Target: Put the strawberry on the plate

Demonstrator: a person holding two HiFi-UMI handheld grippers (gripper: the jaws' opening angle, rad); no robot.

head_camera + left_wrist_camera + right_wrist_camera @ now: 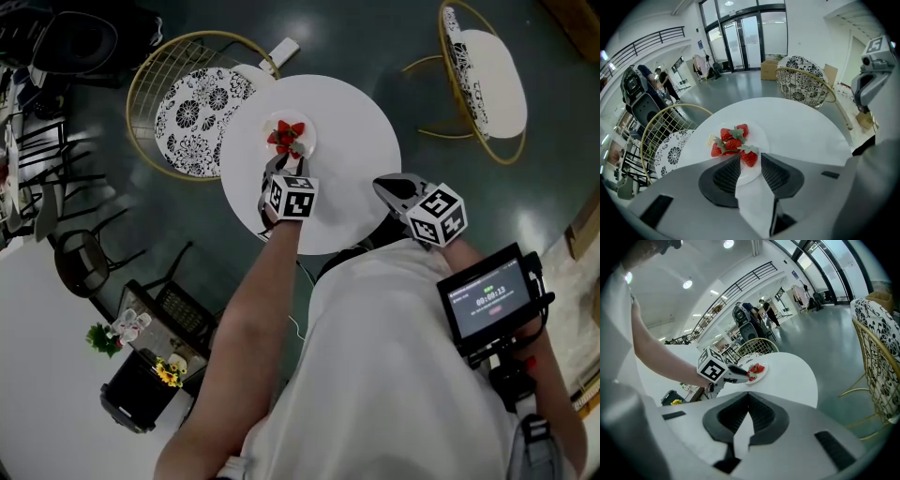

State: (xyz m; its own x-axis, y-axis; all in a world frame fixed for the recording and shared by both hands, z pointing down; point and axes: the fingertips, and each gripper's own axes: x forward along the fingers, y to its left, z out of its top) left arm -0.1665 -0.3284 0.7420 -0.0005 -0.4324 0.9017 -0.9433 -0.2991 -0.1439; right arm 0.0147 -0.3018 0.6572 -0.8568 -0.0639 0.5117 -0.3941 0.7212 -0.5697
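1. Left gripper (286, 162) from the head view: it's aimed at the plate (307, 143) on the round white table (361, 141). Its tips cover the plate's near rim, so from up here I can't see what's between them. A red pile of strawberries (287, 133) sits on the plate. Right gripper (380, 185) is over the table's near right edge, well apart from the plate. A small screen (487, 295) by the right arm shows digits, too tiny to read. The marker cubes are only black-and-white squares, no words.

2. Left gripper view: the jaws are clamped on one strawberry (749, 158), a tip on either side of it, over the near part of the plate. It's right up against the pile behind it. I can't tell if it's touching the plate or just above it. The other gripper's cube is cut off at the top right edge.

3. Right gripper view: these jaws are closed tip to tip with nothing between them. The plate looks tiny over on the far side of the table. Left gripper's tip sits over the plate, and the held berry blends into the pile, so you can't pick it out.
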